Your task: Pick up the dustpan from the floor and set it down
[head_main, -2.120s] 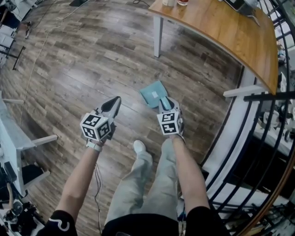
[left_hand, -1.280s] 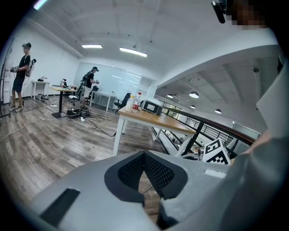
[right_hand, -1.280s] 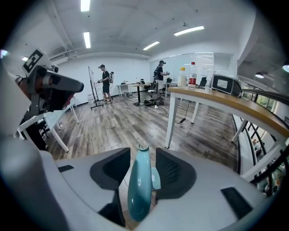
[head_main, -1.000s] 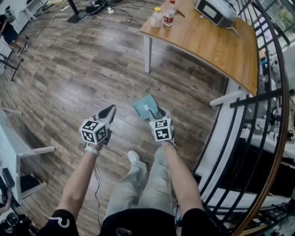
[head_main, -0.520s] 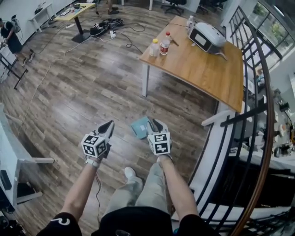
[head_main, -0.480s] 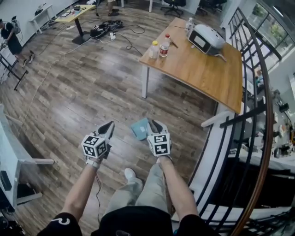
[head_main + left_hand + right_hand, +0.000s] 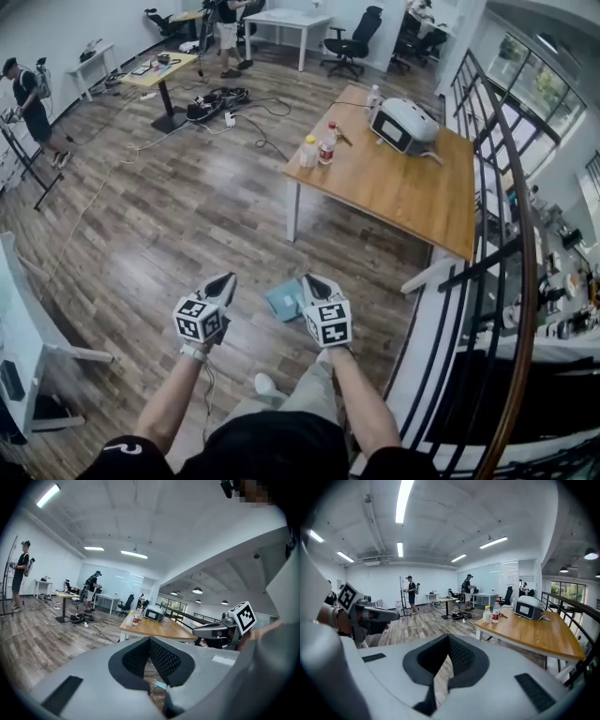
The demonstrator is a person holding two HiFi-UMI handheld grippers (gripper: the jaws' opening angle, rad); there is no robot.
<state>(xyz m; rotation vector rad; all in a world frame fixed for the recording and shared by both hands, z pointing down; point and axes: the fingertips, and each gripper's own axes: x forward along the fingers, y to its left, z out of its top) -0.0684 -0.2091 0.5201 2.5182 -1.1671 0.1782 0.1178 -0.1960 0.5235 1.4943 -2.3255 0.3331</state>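
The teal dustpan (image 7: 283,299) lies flat on the wood floor just ahead of my feet. Between the left gripper's jaws a sliver of the dustpan (image 7: 160,685) shows far below. My right gripper (image 7: 312,282) hangs well above the pan's right edge, apart from it. Its jaws have just been closing and now meet tip to tip with nothing between them (image 7: 449,637). My left gripper (image 7: 223,280) is held at the same height to the left of the pan, its jaws (image 7: 150,640) together and empty.
A wooden table (image 7: 403,199) stands ahead to the right, carrying two bottles (image 7: 319,148) and a white device (image 7: 404,126). A black railing (image 7: 511,281) runs down the right side. White furniture (image 7: 28,328) lies at the left. Cables and people are far back.
Both grippers have risen away from the floor as the view lifted. The right gripper came off the dustpan's handle; the pan stayed on the floor.
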